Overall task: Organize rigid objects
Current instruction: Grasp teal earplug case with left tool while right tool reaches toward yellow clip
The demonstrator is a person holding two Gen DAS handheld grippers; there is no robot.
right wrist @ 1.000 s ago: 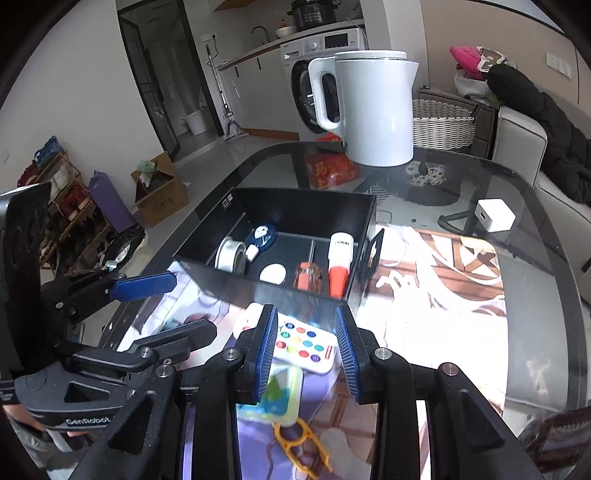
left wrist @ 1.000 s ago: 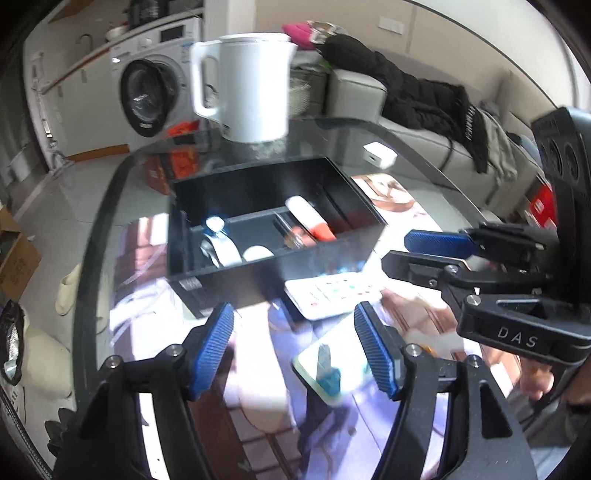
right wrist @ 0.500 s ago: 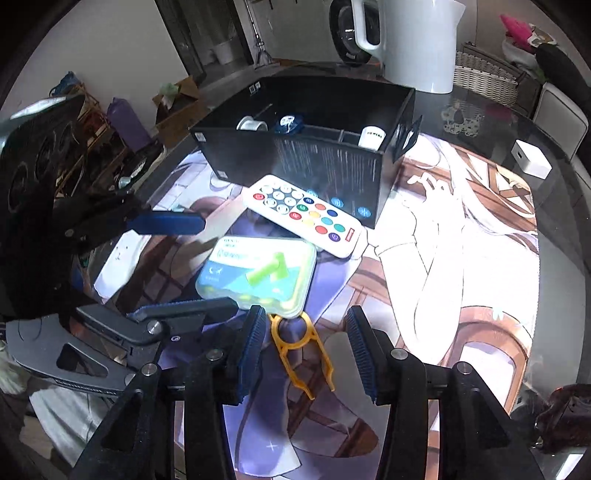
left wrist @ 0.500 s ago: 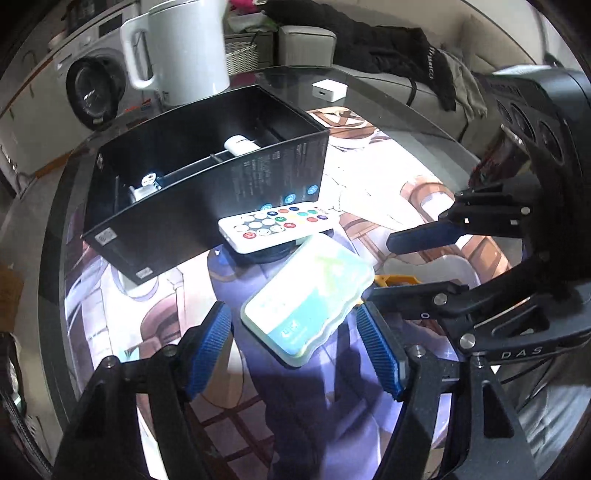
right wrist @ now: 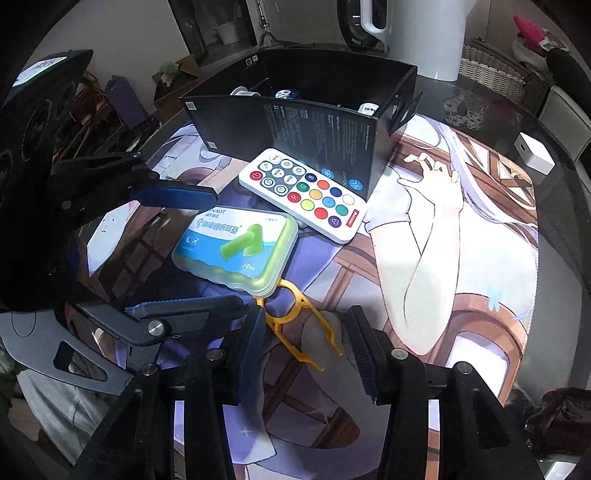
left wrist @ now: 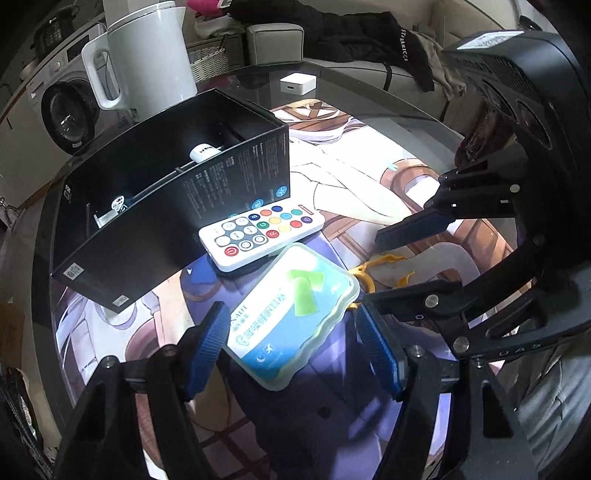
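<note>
A black organiser box (left wrist: pixel 155 206) (right wrist: pixel 295 122) with small items inside stands on the printed mat. A white remote with coloured buttons (left wrist: pixel 260 230) (right wrist: pixel 306 194) lies against its front wall. A pale green earplug case (left wrist: pixel 291 314) (right wrist: pixel 236 247) lies in front of the remote. A yellow plastic clip (right wrist: pixel 299 325) (left wrist: pixel 380 266) lies partly under the case. My left gripper (left wrist: pixel 299 347) (right wrist: pixel 177 251) is open, its fingers on either side of the case, not touching it. My right gripper (right wrist: pixel 306 347) (left wrist: pixel 402 258) is open, its fingers either side of the clip.
A white electric kettle (left wrist: pixel 147 59) (right wrist: pixel 424 33) stands behind the box on the glass table (left wrist: pixel 369 99). A small white charger block (left wrist: pixel 297 83) (right wrist: pixel 533 153) lies at the far right. A sofa with dark clothes (left wrist: pixel 332 33) is beyond the table.
Both grippers have come down and tilted toward the mat. The left now brackets the earplug case more closely and the right has closed in on the yellow clip. No object has moved.
</note>
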